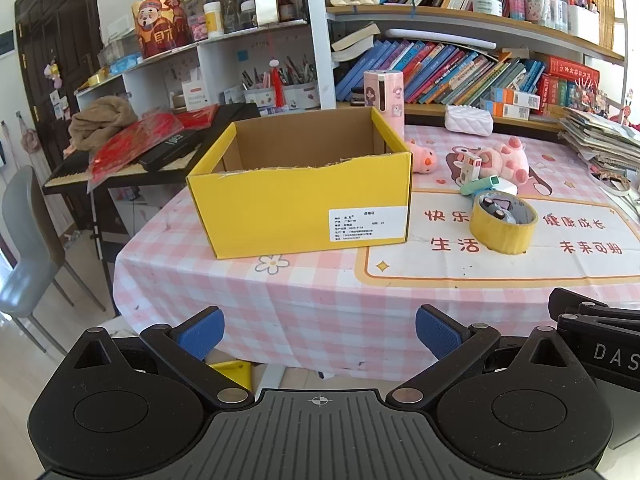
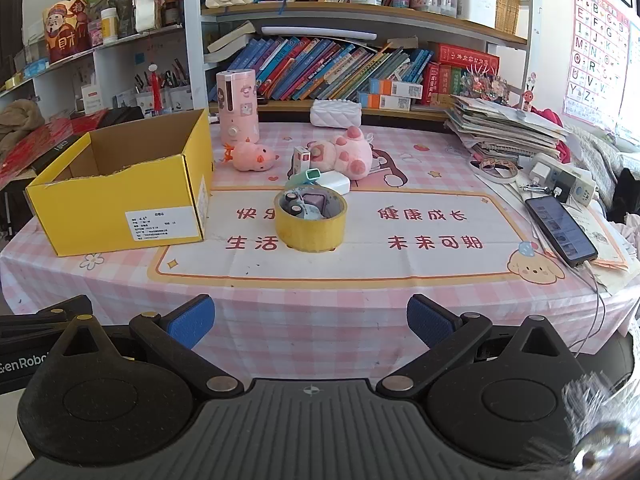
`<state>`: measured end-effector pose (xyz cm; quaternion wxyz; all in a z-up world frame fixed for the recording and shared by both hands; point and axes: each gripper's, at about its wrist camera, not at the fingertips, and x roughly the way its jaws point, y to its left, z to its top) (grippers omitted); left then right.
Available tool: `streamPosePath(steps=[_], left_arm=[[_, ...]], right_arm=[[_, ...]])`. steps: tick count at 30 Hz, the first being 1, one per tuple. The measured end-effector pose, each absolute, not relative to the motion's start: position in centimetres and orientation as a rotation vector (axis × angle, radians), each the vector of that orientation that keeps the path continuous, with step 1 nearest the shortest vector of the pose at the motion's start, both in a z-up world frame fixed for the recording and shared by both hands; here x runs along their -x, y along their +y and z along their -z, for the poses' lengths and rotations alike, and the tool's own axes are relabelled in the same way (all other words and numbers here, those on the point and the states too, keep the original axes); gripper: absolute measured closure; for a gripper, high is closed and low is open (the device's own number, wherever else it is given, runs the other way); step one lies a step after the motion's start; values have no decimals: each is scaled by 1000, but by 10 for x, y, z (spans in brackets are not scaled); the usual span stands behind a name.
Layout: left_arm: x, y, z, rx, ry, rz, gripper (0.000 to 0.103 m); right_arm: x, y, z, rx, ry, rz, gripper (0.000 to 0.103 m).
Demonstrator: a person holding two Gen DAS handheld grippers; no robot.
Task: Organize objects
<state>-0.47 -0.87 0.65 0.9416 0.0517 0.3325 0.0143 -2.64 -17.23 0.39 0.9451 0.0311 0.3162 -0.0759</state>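
Hovering before the near edge of the desk [image 2: 320, 292], the left tool [image 1: 320, 334] and right tool [image 2: 311, 322] both stand spread wide, gripping nothing. Landmark — the yellow box [image 2: 120, 204], open-topped, on the desk. Right of the box: a tape roll [image 2: 310, 222] with small items inside. Behind the roll — two pink plush pigs [image 2: 348, 152], beside the box's far corner a pink cylinder [image 2: 237, 106].
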Motion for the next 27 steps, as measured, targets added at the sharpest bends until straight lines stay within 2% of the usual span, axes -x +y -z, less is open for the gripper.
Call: streamPosePath(steps=[27], left_arm=[[-5, -3, 0, -96, 690, -24, 1]], right_arm=[[14, -170, -4, -60, 654, 154, 0]])
